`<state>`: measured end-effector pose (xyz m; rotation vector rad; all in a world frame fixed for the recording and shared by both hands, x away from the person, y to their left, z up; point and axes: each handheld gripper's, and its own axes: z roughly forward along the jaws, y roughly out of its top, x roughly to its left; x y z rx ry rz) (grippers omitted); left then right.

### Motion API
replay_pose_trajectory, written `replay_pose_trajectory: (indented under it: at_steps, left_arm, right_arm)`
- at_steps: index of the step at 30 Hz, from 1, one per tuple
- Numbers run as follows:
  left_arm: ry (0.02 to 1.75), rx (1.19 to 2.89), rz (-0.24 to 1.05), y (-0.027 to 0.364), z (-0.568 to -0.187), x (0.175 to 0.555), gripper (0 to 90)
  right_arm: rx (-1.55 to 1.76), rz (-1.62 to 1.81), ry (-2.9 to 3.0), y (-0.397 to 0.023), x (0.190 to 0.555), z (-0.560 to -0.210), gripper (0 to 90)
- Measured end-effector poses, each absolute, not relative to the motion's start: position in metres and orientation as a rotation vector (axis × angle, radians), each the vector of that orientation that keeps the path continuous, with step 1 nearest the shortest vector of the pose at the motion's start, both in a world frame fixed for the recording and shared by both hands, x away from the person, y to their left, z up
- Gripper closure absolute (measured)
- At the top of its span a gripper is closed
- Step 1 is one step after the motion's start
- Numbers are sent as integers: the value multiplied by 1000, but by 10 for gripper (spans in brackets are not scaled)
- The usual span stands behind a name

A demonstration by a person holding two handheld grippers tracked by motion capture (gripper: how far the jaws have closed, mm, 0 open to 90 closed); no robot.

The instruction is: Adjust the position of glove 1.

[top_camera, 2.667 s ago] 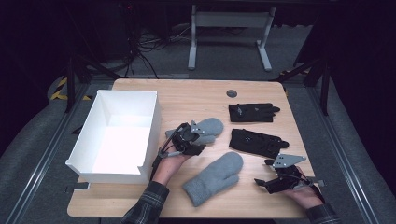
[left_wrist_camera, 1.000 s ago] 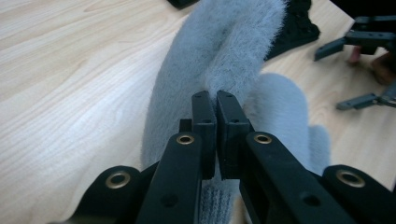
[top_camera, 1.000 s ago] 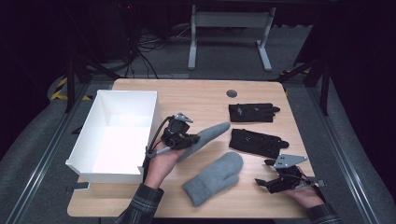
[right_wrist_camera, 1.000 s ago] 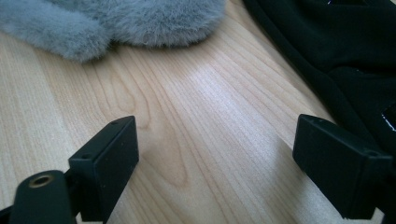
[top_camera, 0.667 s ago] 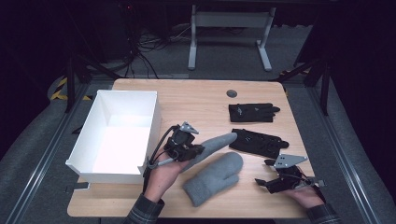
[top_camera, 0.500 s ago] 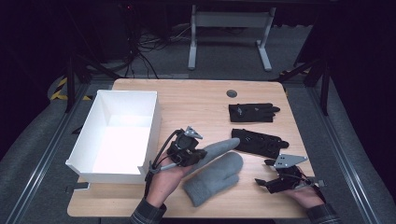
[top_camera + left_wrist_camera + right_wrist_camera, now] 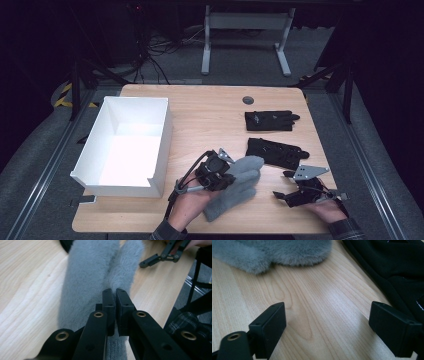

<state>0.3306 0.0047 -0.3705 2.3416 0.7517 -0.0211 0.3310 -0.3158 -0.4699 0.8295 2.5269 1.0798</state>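
step: pairing grey mittens | left gripper (image 7: 226, 172): jaws clamped on one grey mitten (image 7: 245, 167), held over second grey mitten (image 7: 227, 200) on surface (image 7: 210, 107) | right gripper (image 7: 295, 192): jaws wide, empty | left: black gloves (image 7: 272, 120), white box (image 7: 150, 102) untouched

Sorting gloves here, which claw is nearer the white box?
Left. The left claw sits just right of the white box, gripping a grey mitten; the right claw is farther right.

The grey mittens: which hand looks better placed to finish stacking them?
Probably the left. The left gripper is shut on the upper grey mitten, already over the lower grey mitten. The right gripper rests open on bare table beside them, holding nothing.
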Motion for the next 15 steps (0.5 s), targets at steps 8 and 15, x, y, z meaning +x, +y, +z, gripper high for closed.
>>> replay_pose_trajectory:
  at_steps: [8, 15]
  left_arm:
    - [649, 2327, -10, 3, -370, 328, 714]
    - [676, 2327, 108, 23, -373, 335, 554]
  right_arm:
    - [829, 1080, 2527, -316, 331, -470, 146]
    - [829, 1080, 2527, -316, 331, -470, 147]
